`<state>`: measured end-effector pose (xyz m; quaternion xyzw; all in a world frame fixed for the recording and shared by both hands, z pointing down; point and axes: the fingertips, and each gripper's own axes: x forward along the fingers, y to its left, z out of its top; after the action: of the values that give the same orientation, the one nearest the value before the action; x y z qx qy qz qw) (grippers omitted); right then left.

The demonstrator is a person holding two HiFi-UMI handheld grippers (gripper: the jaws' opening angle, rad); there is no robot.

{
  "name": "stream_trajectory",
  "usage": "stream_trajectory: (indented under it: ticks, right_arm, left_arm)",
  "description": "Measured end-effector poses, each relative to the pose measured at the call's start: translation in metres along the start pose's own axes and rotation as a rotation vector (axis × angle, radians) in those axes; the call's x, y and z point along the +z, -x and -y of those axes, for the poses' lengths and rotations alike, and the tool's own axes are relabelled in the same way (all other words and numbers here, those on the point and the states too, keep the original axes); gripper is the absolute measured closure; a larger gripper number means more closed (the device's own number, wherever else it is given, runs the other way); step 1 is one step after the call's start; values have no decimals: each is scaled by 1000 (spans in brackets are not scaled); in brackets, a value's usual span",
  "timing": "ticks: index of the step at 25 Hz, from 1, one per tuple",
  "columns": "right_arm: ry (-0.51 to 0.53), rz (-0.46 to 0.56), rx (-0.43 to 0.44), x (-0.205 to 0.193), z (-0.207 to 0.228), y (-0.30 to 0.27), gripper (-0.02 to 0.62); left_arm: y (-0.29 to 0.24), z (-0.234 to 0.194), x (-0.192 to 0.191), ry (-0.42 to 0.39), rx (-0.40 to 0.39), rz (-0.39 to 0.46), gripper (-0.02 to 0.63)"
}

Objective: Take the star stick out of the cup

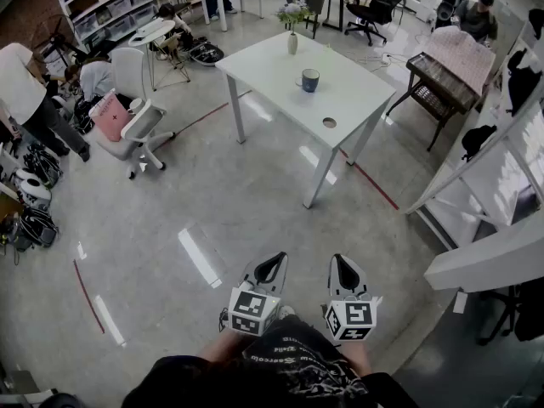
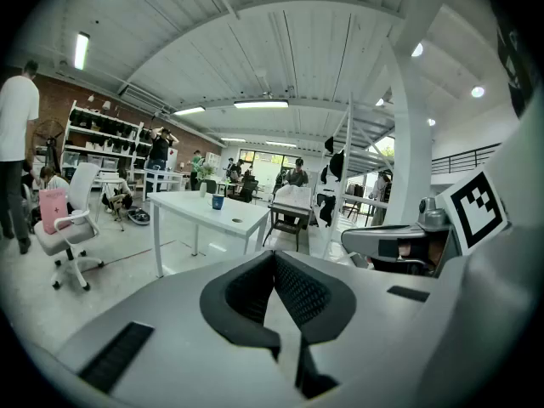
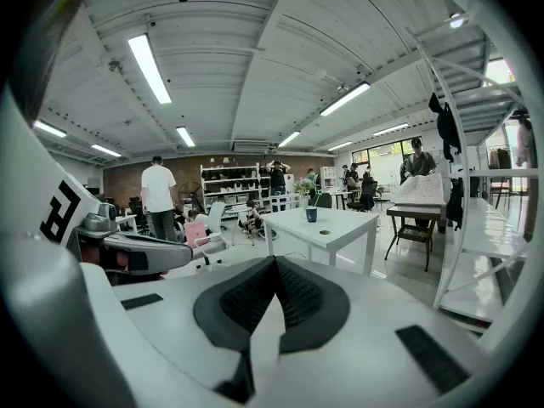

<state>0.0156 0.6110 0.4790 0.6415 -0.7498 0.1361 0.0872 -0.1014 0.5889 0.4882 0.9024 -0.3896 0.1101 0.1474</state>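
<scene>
A blue cup (image 1: 310, 80) stands on a white table (image 1: 357, 92) several steps ahead of me. It is small in the left gripper view (image 2: 218, 202) and in the right gripper view (image 3: 311, 214). The star stick is too small to make out. My left gripper (image 1: 272, 268) and right gripper (image 1: 344, 272) are held low and close to my body, side by side, over bare floor and far from the table. Both pairs of jaws meet at the tips with nothing between them, as each gripper's own view shows (image 2: 274, 254) (image 3: 276, 260).
A vase of flowers (image 1: 292, 36) stands at the table's far end, and a round hole (image 1: 329, 123) lies near its front. A white office chair (image 1: 140, 130) and a person (image 1: 25, 92) are at the left. A rack (image 1: 446, 70) and white stairs (image 1: 493, 194) are at the right.
</scene>
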Motion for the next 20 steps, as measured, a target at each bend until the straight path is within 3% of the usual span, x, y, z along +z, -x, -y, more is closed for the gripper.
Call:
stream_trajectory:
  ticks: [12, 20]
  right_arm:
    - [-54, 4, 29, -9, -7, 22, 588]
    - [-118, 19, -19, 5, -20, -14, 586]
  left_arm:
    - [22, 12, -6, 8, 17, -5, 586]
    - [7, -30, 14, -18, -42, 7, 586]
